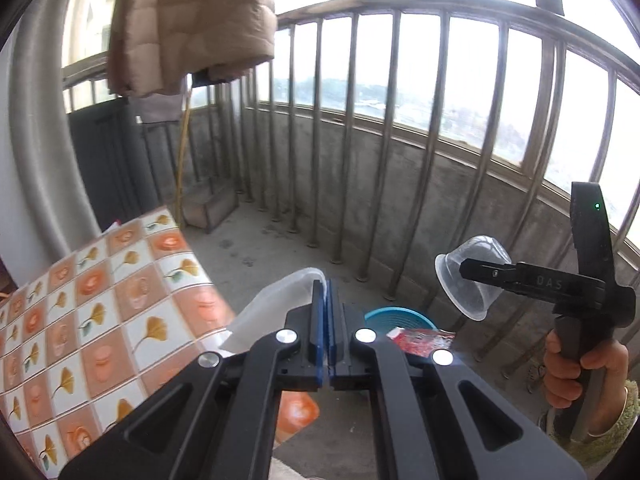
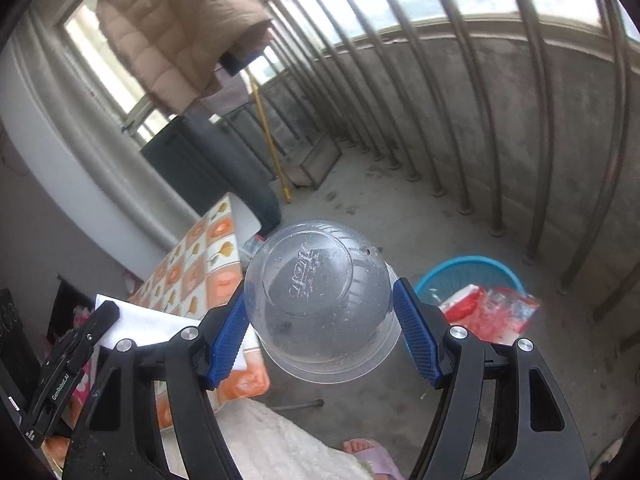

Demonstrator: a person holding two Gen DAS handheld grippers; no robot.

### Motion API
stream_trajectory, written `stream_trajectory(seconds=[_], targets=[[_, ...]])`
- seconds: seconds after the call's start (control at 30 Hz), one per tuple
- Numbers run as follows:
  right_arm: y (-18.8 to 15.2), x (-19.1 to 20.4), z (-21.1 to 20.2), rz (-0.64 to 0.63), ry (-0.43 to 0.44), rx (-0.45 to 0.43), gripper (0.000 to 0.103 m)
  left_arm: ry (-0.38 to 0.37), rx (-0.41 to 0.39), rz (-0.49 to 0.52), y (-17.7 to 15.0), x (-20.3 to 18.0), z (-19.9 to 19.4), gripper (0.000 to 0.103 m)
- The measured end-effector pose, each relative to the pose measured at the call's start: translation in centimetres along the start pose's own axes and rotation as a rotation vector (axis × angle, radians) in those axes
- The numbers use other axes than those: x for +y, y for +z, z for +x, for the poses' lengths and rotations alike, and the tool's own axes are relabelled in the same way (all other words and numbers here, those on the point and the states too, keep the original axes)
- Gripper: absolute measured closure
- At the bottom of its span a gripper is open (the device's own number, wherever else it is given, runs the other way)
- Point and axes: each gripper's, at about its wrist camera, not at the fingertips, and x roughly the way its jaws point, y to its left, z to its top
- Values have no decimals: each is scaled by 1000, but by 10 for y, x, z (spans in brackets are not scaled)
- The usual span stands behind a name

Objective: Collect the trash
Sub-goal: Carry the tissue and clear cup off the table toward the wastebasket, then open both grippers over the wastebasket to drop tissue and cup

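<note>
While both handheld grippers face a concrete balcony, each carries a piece of rubbish, apparently on its way to the bin. Nearest, the left gripper (image 1: 328, 300) has its blue pads pressed together, pinching the edge of a thin white sheet (image 1: 276, 300), probably paper or soft plastic, which trails off to the left over the corner of a table (image 1: 100, 300) covered in an orange and white leaf-patterned cloth. The tight pinch suits something so flimsy. The right gripper (image 2: 320, 320), held in a person's hand (image 1: 576, 372), has its jaws spread wide, clamping a clear plastic cup (image 2: 320, 300) by its sides, with the base pointing forward; a wide grip is what the round body needs. Just beyond both grippers, on the floor, stands a blue basket (image 2: 492, 266) already holding a red and white wrapper (image 2: 488, 312), so it appears to serve as the trash bin and the likely target. Farther off, metal railing bars (image 1: 400, 140) line the balcony wall, and a beige padded jacket (image 1: 192, 20) hangs overhead
</note>
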Motion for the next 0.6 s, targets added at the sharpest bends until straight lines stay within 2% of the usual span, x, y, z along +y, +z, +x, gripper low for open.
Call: stream_trajectory(seconds=[0.13, 0.23, 0.33, 0.4, 0.53, 0.57, 0.6], targets=[[-6, -49, 3, 112, -53, 15, 36, -113, 76, 17, 3, -34, 43, 102], [-11, -82, 13, 193, -83, 36, 36, -210, 159, -2, 0, -56, 84, 102], [-16, -110, 28, 271, -99, 60, 36, -275, 246, -31, -8, -72, 124, 102], [-18, -126, 36, 313, -112, 70, 36, -294, 306, -32, -13, -84, 154, 102], [-15, -156, 61, 386, -122, 87, 36, -291, 379, -14, -26, -102, 208, 101], [-14, -163, 68, 395, -123, 91, 35, -295, 399, -12, -29, -105, 222, 98], [-15, -169, 78, 405, -126, 101, 35, -296, 417, -15, -33, -106, 235, 83]])
